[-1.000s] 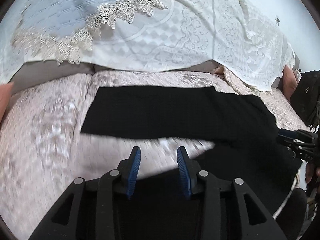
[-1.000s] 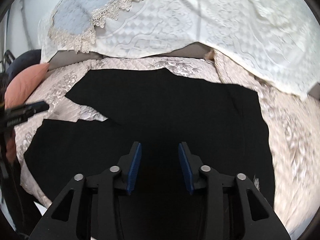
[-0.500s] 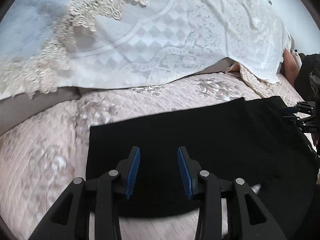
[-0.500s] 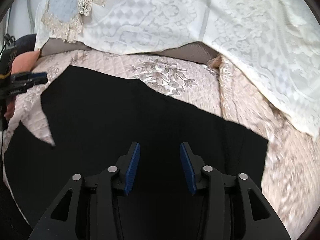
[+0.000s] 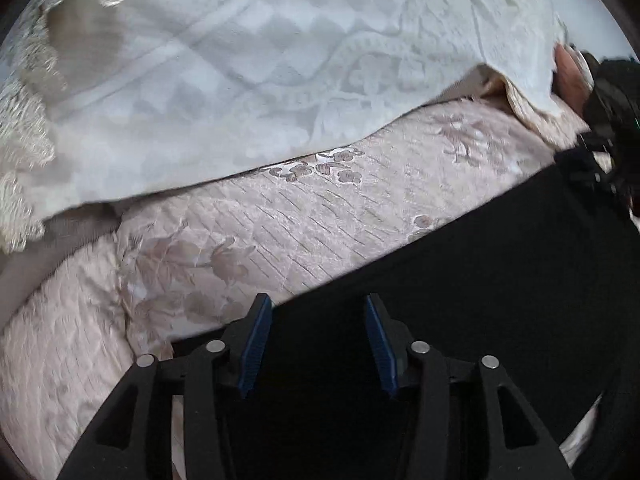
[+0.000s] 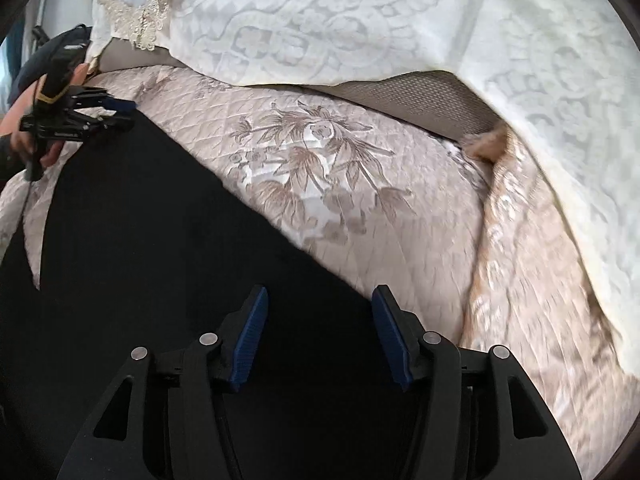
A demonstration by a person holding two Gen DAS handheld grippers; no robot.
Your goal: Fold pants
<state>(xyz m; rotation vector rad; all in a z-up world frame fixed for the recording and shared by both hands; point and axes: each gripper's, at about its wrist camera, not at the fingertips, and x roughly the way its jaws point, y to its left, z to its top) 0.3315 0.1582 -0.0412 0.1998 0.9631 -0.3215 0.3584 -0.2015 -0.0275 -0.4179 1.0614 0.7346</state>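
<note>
Black pants (image 5: 460, 288) lie flat on a pink quilted bedspread (image 5: 320, 216); they also fill the lower left of the right wrist view (image 6: 140, 260). My left gripper (image 5: 316, 340) is open and empty, low over the pants near their far left corner. My right gripper (image 6: 320, 336) is open and empty, low over the pants' far edge. Each gripper shows in the other's view: the right one at far right (image 5: 604, 156), the left one at far left (image 6: 100, 114), both over the far edge of the pants.
A white lace cover (image 5: 260, 72) drapes over the raised back of the bed, also in the right wrist view (image 6: 400, 20). The quilted bedspread (image 6: 360, 184) has a floral pattern and a raised fold at the right (image 6: 500, 240).
Both grippers have moved forward and down toward the far edge of the pants. The pants now fill the lower part of both views. Both stay open.
</note>
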